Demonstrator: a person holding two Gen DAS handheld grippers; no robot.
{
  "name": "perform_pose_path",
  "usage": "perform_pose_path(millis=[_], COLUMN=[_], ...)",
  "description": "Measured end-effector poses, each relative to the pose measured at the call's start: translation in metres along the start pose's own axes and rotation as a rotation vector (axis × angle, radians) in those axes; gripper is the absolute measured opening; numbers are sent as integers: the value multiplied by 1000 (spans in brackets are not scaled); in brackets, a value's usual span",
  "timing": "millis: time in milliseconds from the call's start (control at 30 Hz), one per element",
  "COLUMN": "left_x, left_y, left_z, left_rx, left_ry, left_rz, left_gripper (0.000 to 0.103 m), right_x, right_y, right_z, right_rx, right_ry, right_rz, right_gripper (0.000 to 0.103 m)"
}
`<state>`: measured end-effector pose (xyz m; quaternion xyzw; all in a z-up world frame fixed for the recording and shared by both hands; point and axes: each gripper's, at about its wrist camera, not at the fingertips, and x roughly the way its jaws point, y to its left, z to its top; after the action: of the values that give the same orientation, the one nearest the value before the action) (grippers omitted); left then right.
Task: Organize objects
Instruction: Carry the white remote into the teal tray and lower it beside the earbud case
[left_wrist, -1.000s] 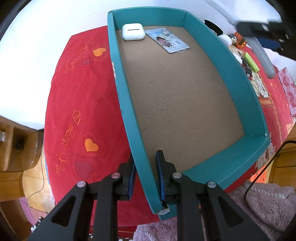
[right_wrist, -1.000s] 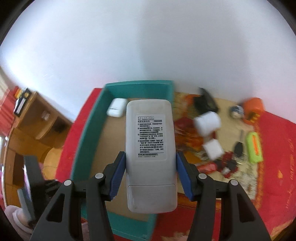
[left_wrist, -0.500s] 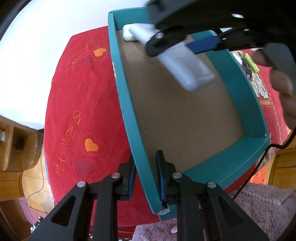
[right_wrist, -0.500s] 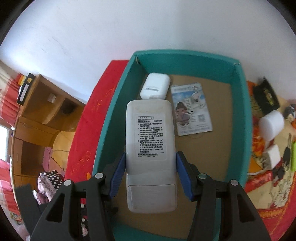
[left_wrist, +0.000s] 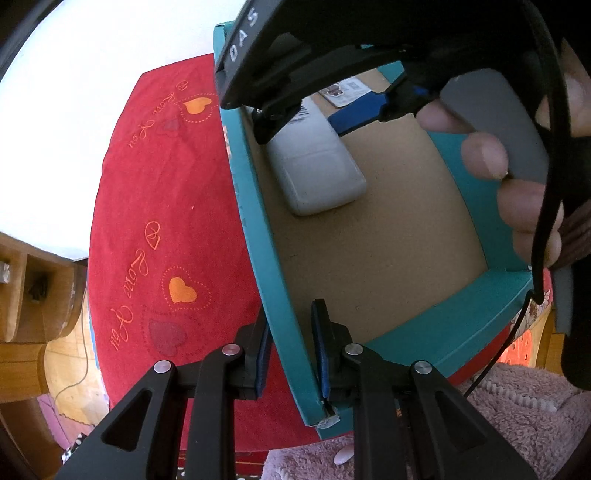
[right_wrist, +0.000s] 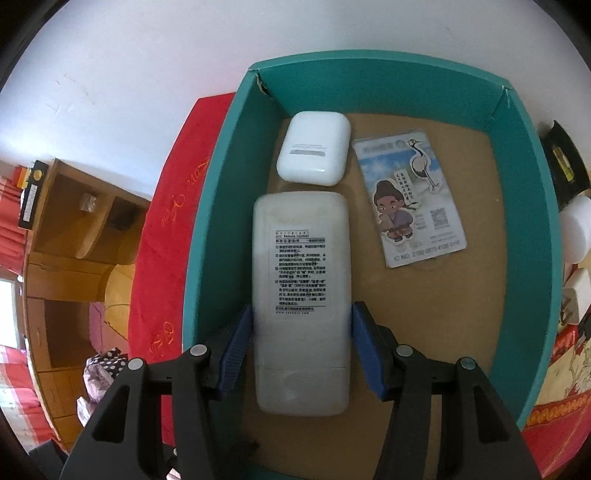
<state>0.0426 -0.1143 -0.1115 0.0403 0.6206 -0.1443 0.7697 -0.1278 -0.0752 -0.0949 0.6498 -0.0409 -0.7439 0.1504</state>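
Note:
A teal box (right_wrist: 210, 236) with a brown floor stands on a red cloth. My left gripper (left_wrist: 290, 350) is shut on the box's near left wall (left_wrist: 273, 280). A white remote control (right_wrist: 301, 295) lies face down on the box floor along the left wall; it also shows in the left wrist view (left_wrist: 317, 166). My right gripper (right_wrist: 301, 339) straddles the remote with its blue pads just off its sides, open. A white earbud case (right_wrist: 314, 153) lies beyond the remote. A picture card (right_wrist: 410, 199) lies to the right of it.
The red cloth with orange hearts (left_wrist: 166, 221) covers the table. White rolls and small items (right_wrist: 576, 236) lie right of the box. A wooden shelf unit (right_wrist: 74, 240) stands at left. A pink fluffy rug (left_wrist: 498, 424) lies below the table edge.
My right gripper has come down into the box with the remote, set it on the floor by the left wall, and its jaws have parted. The left gripper has held still.

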Motion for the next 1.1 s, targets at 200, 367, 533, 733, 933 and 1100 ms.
perform_pose_path(millis=[200,367,533,733,933,1100], left_x=[-1,-2,-5,-6,-6,-6], left_y=[-1,-1,1,2,2,2], left_z=[0,-1,-2,-4,-5,-6], left_rx=[-21,-40,-58,-74,-97,-114], left_ry=[-3,-6,-9,-12,-14,-17], left_rz=[4,8,10,13,18,22], left_gripper=[20,20,20,20,20,20], right_x=[1,-3,-17,-44,-76,-99], right_y=[-4,-6,-7,-15,-33,-57], right_z=[2,2,-1,-10,-25,-41], right_rx=[21,31,14,-21,-48,-54], right_ry=[1,-3,-28,-81,-134,-175], right_rz=[23,42,35,40,43,19], right_gripper=[53,53,53,53,53,53])
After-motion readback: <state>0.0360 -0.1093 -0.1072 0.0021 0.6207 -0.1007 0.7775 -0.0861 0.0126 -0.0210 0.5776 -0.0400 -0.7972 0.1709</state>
